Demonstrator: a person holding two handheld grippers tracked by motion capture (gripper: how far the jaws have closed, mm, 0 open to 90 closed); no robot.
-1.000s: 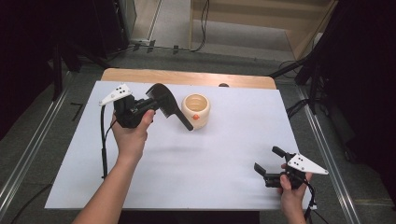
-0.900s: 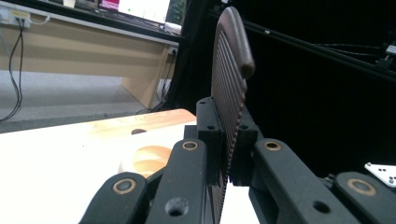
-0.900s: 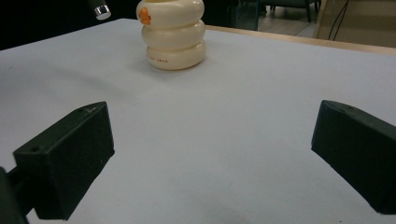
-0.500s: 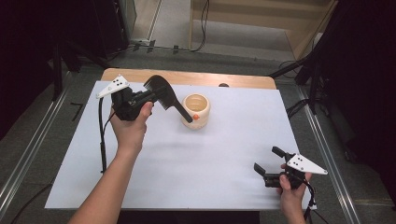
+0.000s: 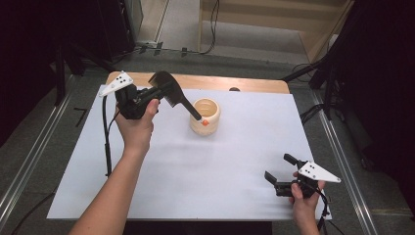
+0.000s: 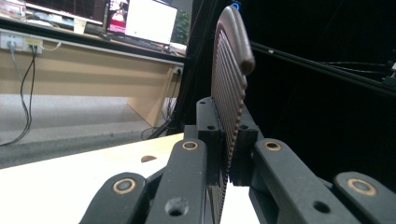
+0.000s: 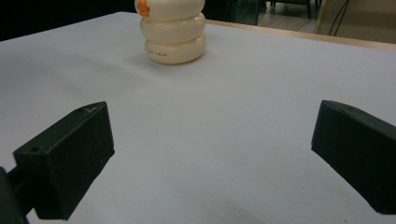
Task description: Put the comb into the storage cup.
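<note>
My left tongs point(image 5: 155, 94), upper left of the high view, are clamped on the comb point(image 5: 171, 93); its handle tip rests in the cream holder point(image 5: 205, 116). The comb looks stiff and light; I grip across the toothed section. My right tongs point(image 5: 278, 171) stand apart, lower right.

My left gripper point(image 5: 155, 95), raised left of the cream holder point(image 5: 205, 116), is clamped; my right gripper point(image 5: 280, 171) rests agape, well apart.

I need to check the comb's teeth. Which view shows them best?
The left gripper view: the comb stands close up, teeth clear, clamped in the left claw. The high view shows it small, handle toward the cup.
</note>
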